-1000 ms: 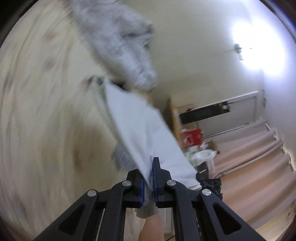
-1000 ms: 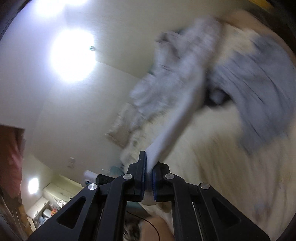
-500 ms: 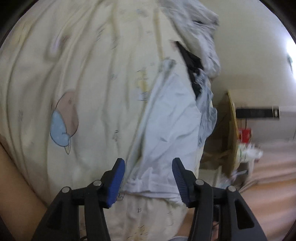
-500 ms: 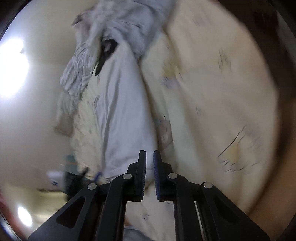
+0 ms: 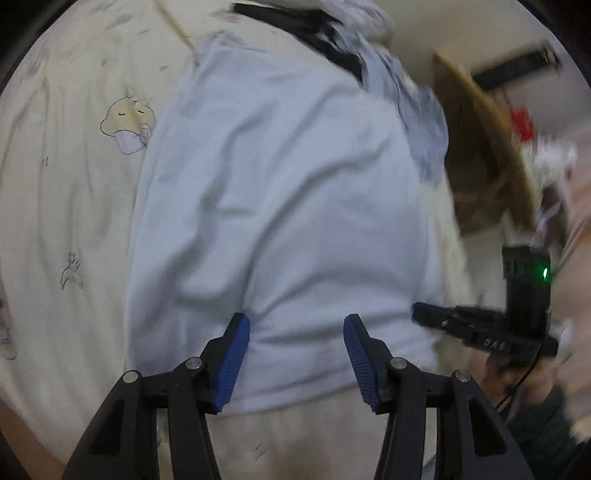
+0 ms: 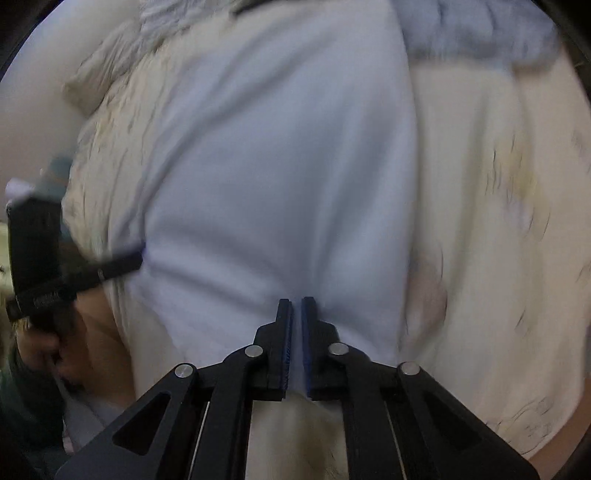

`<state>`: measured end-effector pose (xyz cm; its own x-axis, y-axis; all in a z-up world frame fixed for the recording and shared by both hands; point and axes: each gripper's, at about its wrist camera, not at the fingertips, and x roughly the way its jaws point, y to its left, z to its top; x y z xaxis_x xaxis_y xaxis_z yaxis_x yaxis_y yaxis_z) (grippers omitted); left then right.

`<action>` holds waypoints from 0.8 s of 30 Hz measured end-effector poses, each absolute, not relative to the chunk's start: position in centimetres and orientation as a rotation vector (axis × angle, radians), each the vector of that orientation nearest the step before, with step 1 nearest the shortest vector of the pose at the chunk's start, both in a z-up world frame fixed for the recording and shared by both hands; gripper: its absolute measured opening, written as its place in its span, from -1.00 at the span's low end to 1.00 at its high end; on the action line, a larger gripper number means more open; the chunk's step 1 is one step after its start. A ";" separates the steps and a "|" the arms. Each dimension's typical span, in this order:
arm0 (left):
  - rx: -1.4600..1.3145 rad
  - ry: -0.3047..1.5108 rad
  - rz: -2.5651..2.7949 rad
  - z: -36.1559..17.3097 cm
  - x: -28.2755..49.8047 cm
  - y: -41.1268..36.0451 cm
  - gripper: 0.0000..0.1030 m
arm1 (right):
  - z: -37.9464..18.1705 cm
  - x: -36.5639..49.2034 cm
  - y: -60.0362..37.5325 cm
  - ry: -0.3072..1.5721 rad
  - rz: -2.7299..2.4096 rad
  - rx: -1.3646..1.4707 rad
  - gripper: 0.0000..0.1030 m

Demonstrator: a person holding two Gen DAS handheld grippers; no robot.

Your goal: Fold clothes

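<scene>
Two hand-held grippers over pale shirt [image 5: 280,192]: left [image 5: 296,356] agape, right [image 6: 296,343] clamping hem.

Open room: cream bedsheet [image 5: 74,206] is lying bare beside the pale shirt [image 5: 280,206].
Blocking: clothes pile [image 5: 373,48] is crowding the shirt's far end.

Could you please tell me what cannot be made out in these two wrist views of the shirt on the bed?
- Left wrist view: the pale blue shirt hides the bedsheet beneath it; the dark clothes at the top are cut off by the edge.
- Right wrist view: the right gripper covers the shirt's near hem, and blur obscures any pinched fabric.
- Both views: motion blur hides the shirt's collar and sleeves.
</scene>
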<state>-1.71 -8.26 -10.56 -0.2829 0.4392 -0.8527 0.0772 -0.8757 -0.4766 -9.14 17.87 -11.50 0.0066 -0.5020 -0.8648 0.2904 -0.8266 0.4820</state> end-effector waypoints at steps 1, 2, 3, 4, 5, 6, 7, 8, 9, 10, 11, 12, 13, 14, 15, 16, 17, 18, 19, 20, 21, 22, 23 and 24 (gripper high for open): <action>-1.746 -0.600 2.238 -10.7 -1.2 -8.0 0.04 | -12.1 -8.6 18.7 -0.234 -1.846 1.765 -0.95; -1.756 -0.581 2.232 -10.7 -0.7 -7.9 0.04 | -12.0 -8.3 19.9 -0.274 -1.839 1.778 -0.98; -1.750 -0.580 2.232 -10.5 -0.2 -8.0 0.04 | -11.6 -7.9 20.5 -0.249 -1.854 1.785 -1.00; -1.734 -0.591 2.234 -10.1 0.1 -8.1 0.04 | -10.7 -7.4 20.3 -0.178 -1.891 1.751 -1.00; -1.710 -0.610 2.239 -9.7 0.3 -8.3 0.04 | -9.7 -6.9 20.1 -0.106 -1.926 1.715 -1.00; -1.684 -0.606 2.253 -9.1 0.5 -8.3 0.04 | -8.8 -6.3 19.9 -0.035 -1.959 1.677 -0.89; -1.657 -0.583 2.274 -8.4 0.6 -8.0 0.04 | -7.8 -5.8 19.7 0.037 -1.990 1.638 -0.87; -1.636 -0.520 2.297 -7.6 0.8 -7.5 0.04 | -6.9 -5.3 19.4 0.109 -2.020 1.597 -0.85; -1.626 -0.442 2.311 -6.9 1.0 -6.9 0.04 | -5.9 -4.8 19.2 0.167 -2.044 1.555 -0.78; -1.631 -0.432 2.290 -6.7 1.2 -6.6 0.06 | -5.1 -4.3 19.0 0.190 -2.056 1.514 -0.72; -1.644 -0.463 2.249 -6.6 1.4 -6.4 0.17 | -4.4 -3.9 18.8 0.183 -2.056 1.489 -0.48; -1.657 -0.548 2.190 -6.8 1.3 -6.5 0.22 | -4.3 -3.9 19.0 0.089 -2.019 1.513 -0.32; -1.658 -0.685 2.120 -7.3 1.3 -6.8 0.23 | -4.5 -4.1 19.0 -0.044 -1.971 1.544 -0.31; -1.632 -0.858 2.061 -8.0 1.7 -7.5 0.23 | -5.0 -4.0 19.5 -0.225 -1.916 1.566 -0.30; -1.595 -1.011 2.036 -8.5 2.2 -8.4 0.23 | -5.5 -3.9 19.8 -0.396 -1.862 1.581 -0.28; -1.558 -1.120 2.048 -8.9 2.7 -9.0 0.23 | -6.4 -3.9 20.1 -0.554 -1.823 1.592 -0.28; -1.516 -1.202 2.065 -9.3 3.2 -9.7 0.23 | -7.5 -3.8 20.9 -0.733 -1.771 1.598 -0.27; -1.481 -1.262 2.075 -9.8 3.6 -10.3 0.23 | -8.8 -3.7 21.7 -0.910 -1.720 1.594 -0.27; -1.449 -1.322 2.077 -10.2 3.9 -10.8 0.23 | -9.9 -3.6 22.5 -1.043 -1.684 1.594 -0.26; -1.405 -1.392 2.068 -10.7 4.2 -11.3 0.23 | -11.0 -3.4 23.2 -1.170 -1.646 1.593 -0.24; -1.374 -1.442 2.058 -11.1 4.4 -11.7 0.23 | -12.1 -3.3 23.6 -1.264 -1.616 1.600 -0.24; -1.366 -1.470 2.060 -11.4 4.4 -12.1 0.23 | -12.8 -3.1 23.9 -1.319 -1.612 1.607 -0.24; -1.357 -1.497 2.071 -11.6 4.6 -12.6 0.23 | -13.2 -3.0 24.4 -1.356 -1.618 1.605 -0.24; -1.344 -1.517 2.080 -11.7 4.8 -12.8 0.23 | -13.5 -3.0 24.6 -1.368 -1.628 1.597 -0.24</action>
